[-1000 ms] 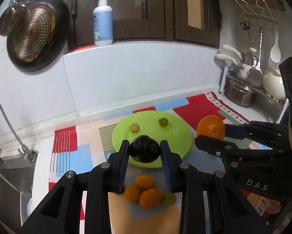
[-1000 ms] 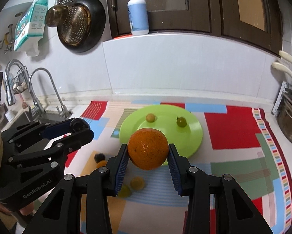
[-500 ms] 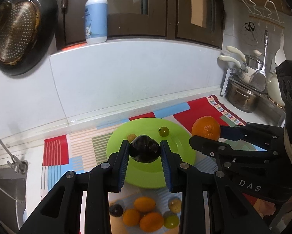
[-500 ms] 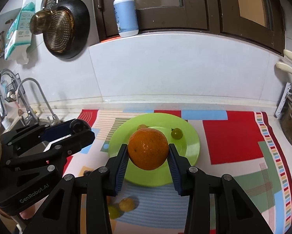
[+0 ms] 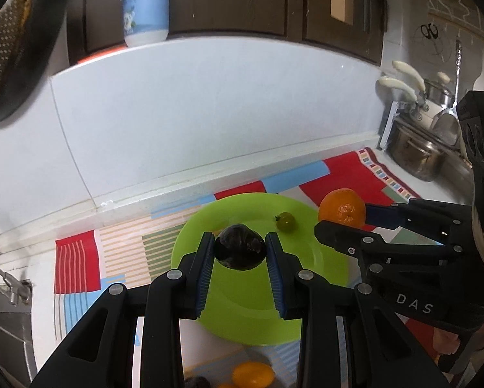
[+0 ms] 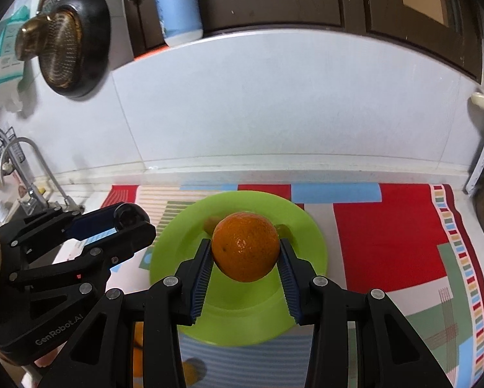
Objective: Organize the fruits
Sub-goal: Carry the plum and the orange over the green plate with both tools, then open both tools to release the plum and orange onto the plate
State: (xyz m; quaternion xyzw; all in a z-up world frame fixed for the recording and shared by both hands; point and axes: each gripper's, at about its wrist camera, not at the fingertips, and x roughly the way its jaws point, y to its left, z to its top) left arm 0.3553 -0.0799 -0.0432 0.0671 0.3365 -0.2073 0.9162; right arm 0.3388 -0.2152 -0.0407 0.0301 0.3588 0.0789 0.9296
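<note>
Where the white tiled wall [image 5: 209, 113] meets the surface [image 6: 274, 169], a patchwork mat [image 6: 387, 236] of red, blue, green and striped blocks covers most of the top. On the mat sits a round lime-green plate [image 5: 242, 310], the largest thing on it. Above the plate are both tools, side by side, each pointing down toward it.

The right tool [image 6: 245, 258] is clamped on an orange [image 6: 245, 247], its blue ribbed pads pressing the fruit on both sides; the orange hangs above the middle of the plate, clear of it. In the left wrist view the same orange [image 5: 342, 207] shows just beyond the plate's right rim.

The left tool [image 5: 240, 252] grips a dark, nearly black round fruit [image 5: 240, 250], smaller than the orange, also pinched between blue pads and held above the plate.

On the plate's far side lies a small green fruit [image 5: 285, 220] with a stem end, resting alone. Another small fruit is partly hidden behind the orange in the right wrist view; what kind I cannot tell.

On the mat just in front of the plate's near rim lies a small orange fruit [image 5: 253, 373], with a dark one [image 5: 196, 382] beside it at the frame's bottom edge, blurred.
</note>
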